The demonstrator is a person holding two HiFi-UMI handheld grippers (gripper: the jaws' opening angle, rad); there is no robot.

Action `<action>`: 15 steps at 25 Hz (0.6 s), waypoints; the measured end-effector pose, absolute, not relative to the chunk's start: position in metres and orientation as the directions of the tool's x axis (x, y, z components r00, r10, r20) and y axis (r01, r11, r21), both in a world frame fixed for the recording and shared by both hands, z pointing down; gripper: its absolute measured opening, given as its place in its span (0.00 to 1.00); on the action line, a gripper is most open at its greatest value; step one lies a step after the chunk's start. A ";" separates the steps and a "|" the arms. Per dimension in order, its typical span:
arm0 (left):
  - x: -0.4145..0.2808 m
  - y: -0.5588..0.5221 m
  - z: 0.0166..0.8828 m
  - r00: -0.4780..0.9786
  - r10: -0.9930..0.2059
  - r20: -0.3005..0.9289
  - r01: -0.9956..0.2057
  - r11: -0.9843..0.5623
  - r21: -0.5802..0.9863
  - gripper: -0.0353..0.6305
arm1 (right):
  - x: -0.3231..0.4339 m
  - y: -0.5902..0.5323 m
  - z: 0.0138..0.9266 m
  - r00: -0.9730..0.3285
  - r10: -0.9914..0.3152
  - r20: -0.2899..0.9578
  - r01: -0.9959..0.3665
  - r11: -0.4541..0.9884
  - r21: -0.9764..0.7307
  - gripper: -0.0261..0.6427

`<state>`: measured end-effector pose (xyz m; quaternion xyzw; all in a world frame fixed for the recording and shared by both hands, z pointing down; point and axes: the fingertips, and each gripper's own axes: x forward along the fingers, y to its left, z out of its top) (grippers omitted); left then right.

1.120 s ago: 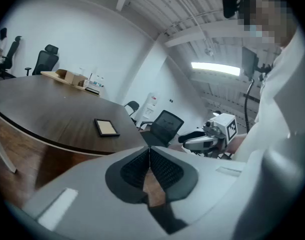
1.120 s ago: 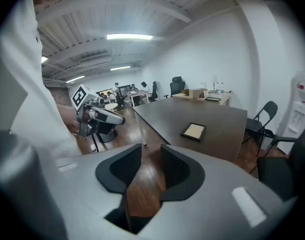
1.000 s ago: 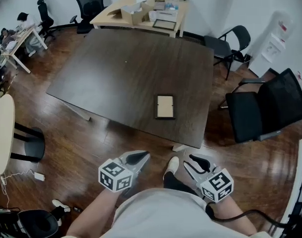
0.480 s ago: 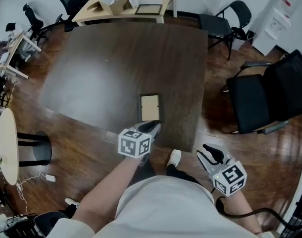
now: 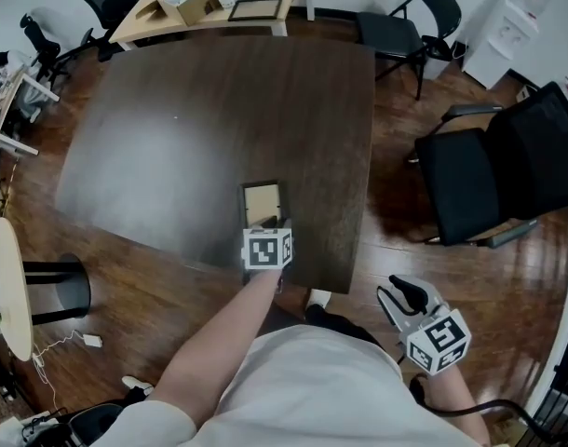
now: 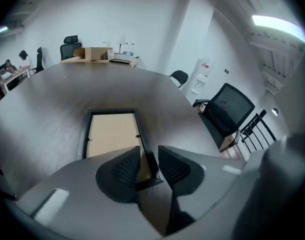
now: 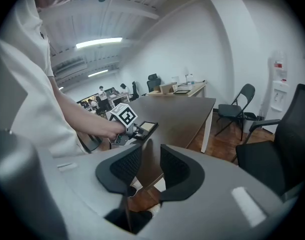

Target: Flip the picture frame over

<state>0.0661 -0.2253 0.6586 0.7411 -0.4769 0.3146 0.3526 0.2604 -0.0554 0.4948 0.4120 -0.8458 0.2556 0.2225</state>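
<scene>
Dark wood worktop (image 5: 219,110) carries a black-rimmed picture frame (image 5: 262,203) lying flat close to its near edge. The left gripper (image 6: 149,153) is at the frame's near right corner, jaws opening around the right rail. The right gripper (image 7: 151,155) is off the worktop, jaws slightly apart and empty.

Near end of picture frame (image 5: 262,204) out of sight beneath left claw (image 5: 266,237)
</scene>
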 end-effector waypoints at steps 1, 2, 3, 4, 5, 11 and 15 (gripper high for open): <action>0.067 -0.225 0.660 0.334 -0.484 0.808 -0.933 -0.294 0.210 0.22 | 0.261 -0.057 0.496 -0.562 -0.580 0.590 -0.810 0.530 -0.251 0.22; 0.067 -0.225 0.662 0.321 -0.485 0.814 -0.936 -0.293 0.195 0.22 | 0.262 -0.058 0.496 -0.565 -0.575 0.592 -0.808 0.532 -0.254 0.22; 0.068 -0.225 0.663 0.309 -0.487 0.817 -0.939 -0.294 0.180 0.22 | 0.262 -0.059 0.497 -0.568 -0.570 0.594 -0.805 0.535 -0.257 0.22; 0.068 -0.225 0.663 0.297 -0.491 0.819 -0.941 -0.297 0.163 0.21 | 0.261 -0.060 0.497 -0.572 -0.565 0.595 -0.802 0.538 -0.259 0.22; 0.069 -0.226 0.664 0.286 -0.495 0.820 -0.942 -0.303 0.146 0.21 | 0.261 -0.062 0.498 -0.575 -0.560 0.596 -0.799 0.542 -0.262 0.22; 0.073 -0.227 0.666 0.259 -0.501 0.826 -0.947 -0.299 0.116 0.13 | 0.256 -0.071 0.500 -0.594 -0.540 0.596 -0.781 0.563 -0.269 0.22; 0.069 -0.224 0.659 0.289 -0.488 0.824 -0.943 -0.295 0.156 0.12 | 0.253 -0.076 0.500 -0.601 -0.535 0.594 -0.774 0.574 -0.266 0.22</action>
